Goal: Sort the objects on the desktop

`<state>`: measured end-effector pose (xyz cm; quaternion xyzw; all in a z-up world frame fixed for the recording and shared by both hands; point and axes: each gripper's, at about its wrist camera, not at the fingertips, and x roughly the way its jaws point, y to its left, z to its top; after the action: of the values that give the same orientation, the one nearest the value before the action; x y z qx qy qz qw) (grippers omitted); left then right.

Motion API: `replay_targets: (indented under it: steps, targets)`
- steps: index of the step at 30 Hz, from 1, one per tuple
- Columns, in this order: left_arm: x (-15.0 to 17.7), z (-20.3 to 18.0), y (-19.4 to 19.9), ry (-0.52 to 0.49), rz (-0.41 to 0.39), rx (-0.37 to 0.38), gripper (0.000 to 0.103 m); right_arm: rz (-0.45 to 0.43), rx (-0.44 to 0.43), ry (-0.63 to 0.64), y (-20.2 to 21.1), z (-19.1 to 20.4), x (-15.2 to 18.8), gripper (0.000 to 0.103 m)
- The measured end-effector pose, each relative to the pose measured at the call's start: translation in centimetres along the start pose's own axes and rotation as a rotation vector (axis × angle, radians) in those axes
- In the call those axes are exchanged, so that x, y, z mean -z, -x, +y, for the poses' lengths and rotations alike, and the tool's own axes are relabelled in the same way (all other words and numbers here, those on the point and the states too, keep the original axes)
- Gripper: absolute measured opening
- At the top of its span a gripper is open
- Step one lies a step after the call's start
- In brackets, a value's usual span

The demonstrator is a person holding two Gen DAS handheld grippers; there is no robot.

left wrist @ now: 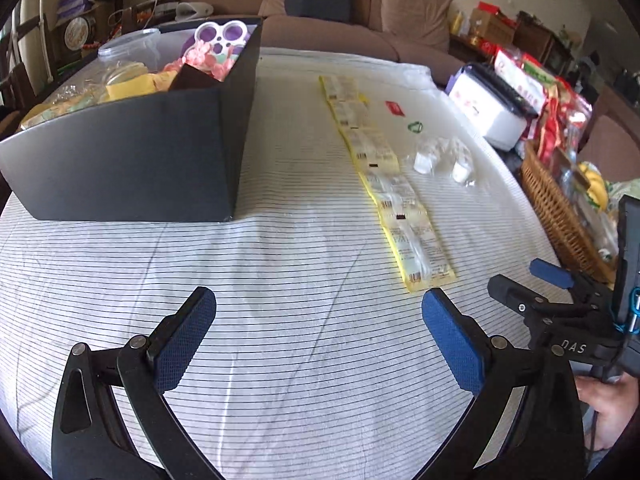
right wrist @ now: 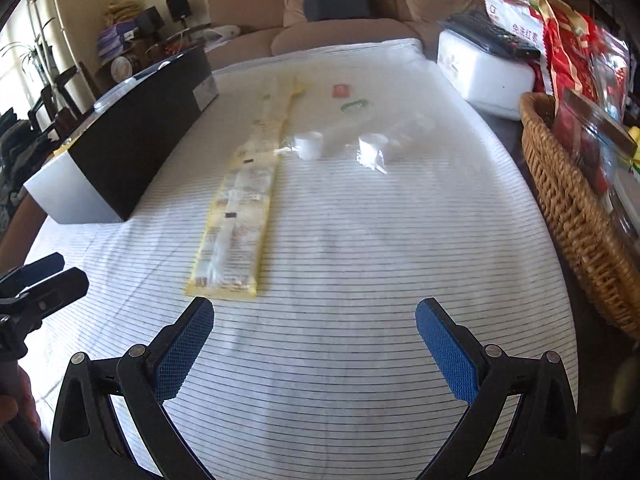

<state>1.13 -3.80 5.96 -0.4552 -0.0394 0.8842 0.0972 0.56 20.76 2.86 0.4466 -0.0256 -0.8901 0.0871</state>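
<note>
A long yellow strip of joined sachets point(left wrist: 380, 172) point(right wrist: 240, 208) lies lengthwise down the striped cloth. To its right sit clear packets holding small white cups point(left wrist: 440, 158) point(right wrist: 344, 146), with a red sachet point(left wrist: 395, 107) point(right wrist: 341, 90) and a green-printed one point(left wrist: 415, 127) point(right wrist: 354, 105) behind them. A dark open box point(left wrist: 132, 160) point(right wrist: 136, 136), filled with toys and packets, stands at the left. My left gripper point(left wrist: 320, 324) hovers open over bare cloth, its right fingertip close to the strip's near end. My right gripper point(right wrist: 316, 332) is also open with nothing between its fingers, just short of the strip's near end.
A wicker basket point(left wrist: 556, 216) point(right wrist: 572, 232) of snack bags lines the right edge. Behind it stands a white box point(left wrist: 486, 114) point(right wrist: 484, 76) with a dark keyboard-like thing on top. A clear plastic tub point(left wrist: 128, 50) sits behind the dark box. A sofa lies beyond the table.
</note>
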Motion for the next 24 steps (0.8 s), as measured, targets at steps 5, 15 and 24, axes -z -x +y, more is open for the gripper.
replay_targets:
  steps: [5,15,24]
  targets:
    - [1.0,-0.3,-2.2,-0.014,0.008,-0.057,0.103,0.014,0.044,-0.016,-0.9,-1.3,1.1,0.103]
    - [2.6,-1.1,-4.8,-0.063,0.028,-0.133,0.103,0.005,0.123,0.044,-2.3,-1.3,1.3,0.103]
    - [2.6,-1.4,-4.8,-0.03,0.027,-0.166,0.103,0.008,0.15,0.024,-2.6,-1.3,1.0,0.103]
